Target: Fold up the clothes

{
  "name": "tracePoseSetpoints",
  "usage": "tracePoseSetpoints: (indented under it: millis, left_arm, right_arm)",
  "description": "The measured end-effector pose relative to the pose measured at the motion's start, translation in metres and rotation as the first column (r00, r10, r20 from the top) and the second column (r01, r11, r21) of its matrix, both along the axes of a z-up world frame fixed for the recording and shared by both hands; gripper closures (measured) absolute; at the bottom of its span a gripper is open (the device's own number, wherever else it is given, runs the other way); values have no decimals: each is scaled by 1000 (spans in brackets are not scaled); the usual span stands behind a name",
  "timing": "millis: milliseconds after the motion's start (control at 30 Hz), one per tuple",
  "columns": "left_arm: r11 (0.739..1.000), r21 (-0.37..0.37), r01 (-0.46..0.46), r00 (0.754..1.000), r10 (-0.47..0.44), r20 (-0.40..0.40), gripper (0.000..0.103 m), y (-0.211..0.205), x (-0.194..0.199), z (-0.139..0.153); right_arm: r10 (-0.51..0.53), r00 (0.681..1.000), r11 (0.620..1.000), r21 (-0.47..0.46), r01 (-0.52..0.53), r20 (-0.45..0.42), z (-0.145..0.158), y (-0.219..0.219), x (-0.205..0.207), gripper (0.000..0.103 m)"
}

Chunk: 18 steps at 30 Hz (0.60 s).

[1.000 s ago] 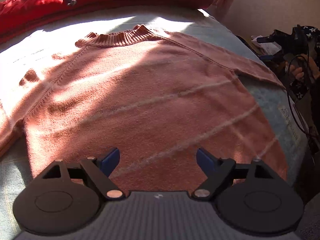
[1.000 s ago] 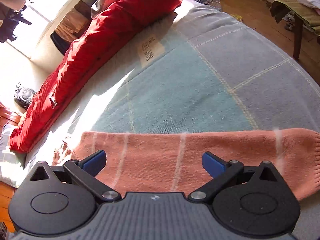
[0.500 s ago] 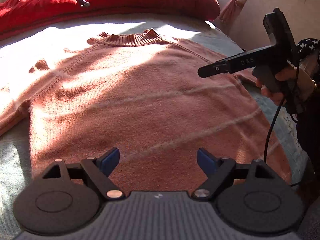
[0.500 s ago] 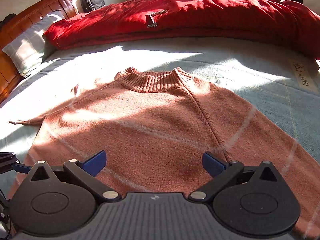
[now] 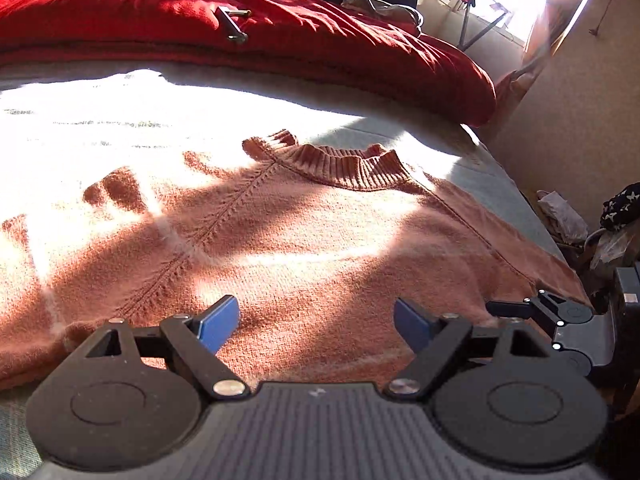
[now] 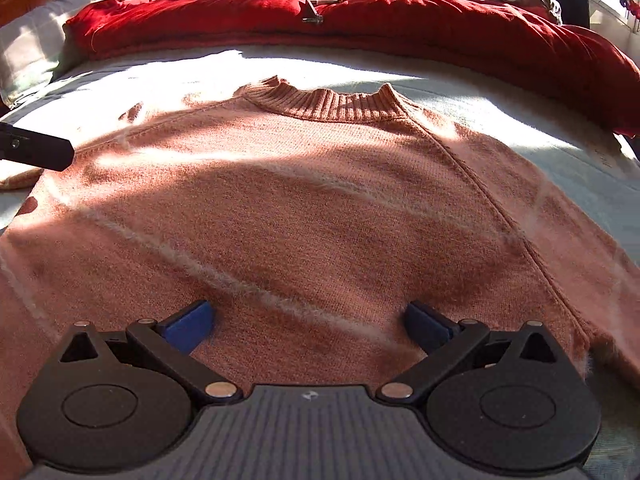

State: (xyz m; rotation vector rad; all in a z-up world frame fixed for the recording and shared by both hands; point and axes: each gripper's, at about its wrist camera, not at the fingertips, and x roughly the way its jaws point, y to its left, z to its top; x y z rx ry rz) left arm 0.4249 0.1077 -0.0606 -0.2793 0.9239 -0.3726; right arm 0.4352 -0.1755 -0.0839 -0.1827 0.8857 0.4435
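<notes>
I see the sweater (image 5: pixel 304 248) lying flat and face up on the bed (image 5: pixel 120 108), collar (image 5: pixel 344 164) toward the far side, pale stripes running across its body. Left tool (image 5: pixel 316 320): blue fingers (image 5: pixel 218 322) spread wide apart, nothing between them, poised just over the sweater's lower body; I cannot tell whether they touch the knit. Right tool (image 6: pixel 310 322): fingers (image 6: pixel 188 326) likewise wide apart and empty, low over the sweater (image 6: pixel 304 208) near its hem, pads close to or on the fabric. In the left view the right tool (image 5: pixel 560 320) shows at the right edge, beside the sweater's side seam. In the right view the dark tip of the left tool (image 6: pixel 36 152) enters from the left, over the sleeve area. Strong sunlight and shadows fall across the bed (image 6: pixel 500 112). A red duvet (image 6: pixel 360 20) is bunched along the far edge, a small metal item (image 6: pixel 314 10) resting on it.
</notes>
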Motion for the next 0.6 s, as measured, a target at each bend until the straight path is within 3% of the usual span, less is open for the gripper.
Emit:
tracePoseSetpoints:
  millis: [133, 400, 500, 600]
  left_arm:
    - [1000, -14, -28, 1000, 28, -5, 19, 8, 23, -21]
    - [987, -92, -131, 991, 131, -9, 18, 46, 65, 1]
    - [987, -61, -151, 987, 148, -60, 18, 49, 92, -21]
    - [982, 4, -190, 982, 190, -10, 18, 55, 117, -34]
  right_arm:
    - [-11, 1000, 1000, 14, 10, 8, -1, -1, -2, 0]
    - [-21, 999, 1000, 22, 21, 25, -2, -1, -3, 0]
    - [-31, 999, 999, 23, 30, 28, -2, -1, -3, 0]
    - [-31, 999, 999, 29, 30, 26, -2, -2, -3, 0]
